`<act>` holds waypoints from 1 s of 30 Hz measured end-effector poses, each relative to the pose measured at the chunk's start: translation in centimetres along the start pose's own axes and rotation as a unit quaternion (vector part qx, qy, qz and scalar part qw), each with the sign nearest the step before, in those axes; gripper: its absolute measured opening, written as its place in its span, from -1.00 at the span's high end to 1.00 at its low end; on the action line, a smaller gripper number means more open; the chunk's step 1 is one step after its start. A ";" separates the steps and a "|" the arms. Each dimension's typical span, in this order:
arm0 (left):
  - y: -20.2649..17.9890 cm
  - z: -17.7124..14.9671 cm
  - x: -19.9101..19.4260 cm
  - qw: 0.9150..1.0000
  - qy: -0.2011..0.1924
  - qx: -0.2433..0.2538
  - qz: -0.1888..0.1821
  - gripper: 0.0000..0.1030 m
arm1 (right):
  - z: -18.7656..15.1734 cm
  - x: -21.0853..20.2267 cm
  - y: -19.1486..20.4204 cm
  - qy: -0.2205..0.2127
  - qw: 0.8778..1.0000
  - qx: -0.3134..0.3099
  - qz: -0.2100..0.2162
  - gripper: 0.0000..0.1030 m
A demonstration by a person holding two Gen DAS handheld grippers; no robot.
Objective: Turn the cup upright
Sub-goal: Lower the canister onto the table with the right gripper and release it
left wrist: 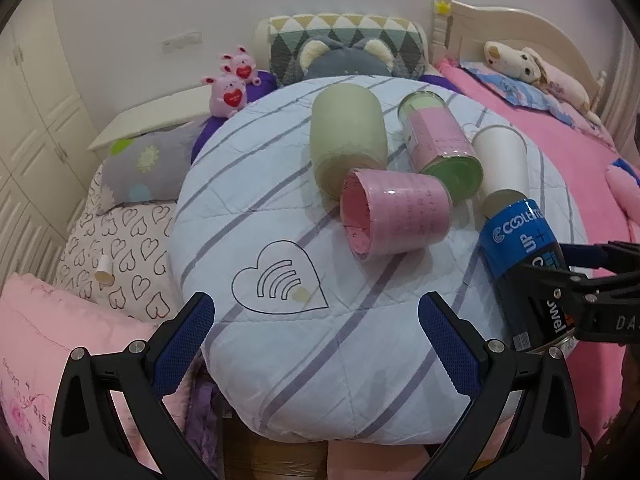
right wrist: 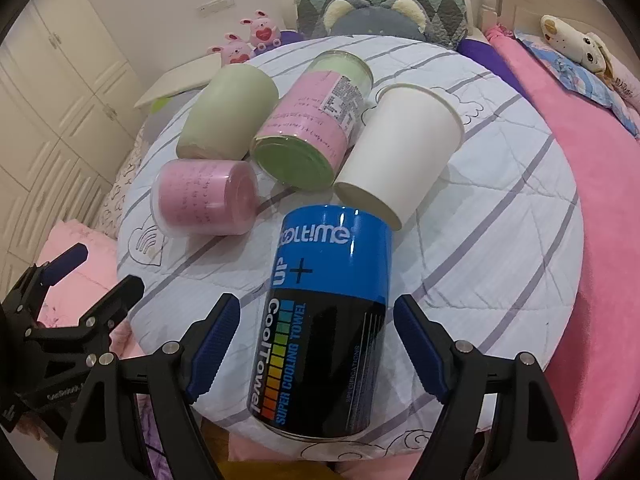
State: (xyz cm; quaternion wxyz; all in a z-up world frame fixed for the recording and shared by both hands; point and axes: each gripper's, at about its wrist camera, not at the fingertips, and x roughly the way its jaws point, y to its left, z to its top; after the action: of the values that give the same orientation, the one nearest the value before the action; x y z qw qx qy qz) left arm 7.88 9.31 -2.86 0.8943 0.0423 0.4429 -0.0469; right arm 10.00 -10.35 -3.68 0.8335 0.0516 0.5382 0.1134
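Observation:
Several cups lie on their sides on a round striped cushion (left wrist: pixel 280 208). A blue and black Cooltime cup (right wrist: pixel 324 320) lies nearest, between the open fingers of my right gripper (right wrist: pixel 316 344), which straddles it without closing. In the left wrist view the same cup (left wrist: pixel 520 256) lies at the right with the right gripper (left wrist: pixel 592 280) at it. A pink cup (left wrist: pixel 392 212), a pale green cup (left wrist: pixel 346 136), a green and pink cup (left wrist: pixel 440 144) and a white paper cup (left wrist: pixel 502 160) lie behind. My left gripper (left wrist: pixel 316 328) is open and empty over the cushion's front.
The cushion (right wrist: pixel 480 240) rests on a bed with a pink blanket (right wrist: pixel 600 220). Pillows (left wrist: pixel 132 168) and pink bunny toys (left wrist: pixel 232 88) lie at the left, a bear pillow (left wrist: pixel 344 52) at the back. A small white tube (left wrist: pixel 105 270) lies on the heart-print pillow.

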 end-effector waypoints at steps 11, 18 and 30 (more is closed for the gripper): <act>0.1 0.3 0.4 1.000 0.005 -0.007 0.009 -1.00 | 0.6 0.1 -0.2 0.012 1.000 -0.017 0.009 -0.56; -0.3 0.1 0.1 1.000 0.011 -0.021 0.013 -1.00 | 0.4 -0.4 -0.5 0.008 0.999 -0.027 0.016 -0.56; -4.5 0.6 -2.2 1.000 -0.004 -0.010 0.006 -1.00 | -0.3 -3.4 -2.2 -0.027 0.997 -0.059 0.042 -0.56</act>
State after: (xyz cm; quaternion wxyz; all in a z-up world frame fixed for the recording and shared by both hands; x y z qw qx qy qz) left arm 6.48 4.83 -0.88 0.8969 0.0360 0.4393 -0.0376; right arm 8.66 -13.34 -1.24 0.8440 0.0280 0.5050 0.1786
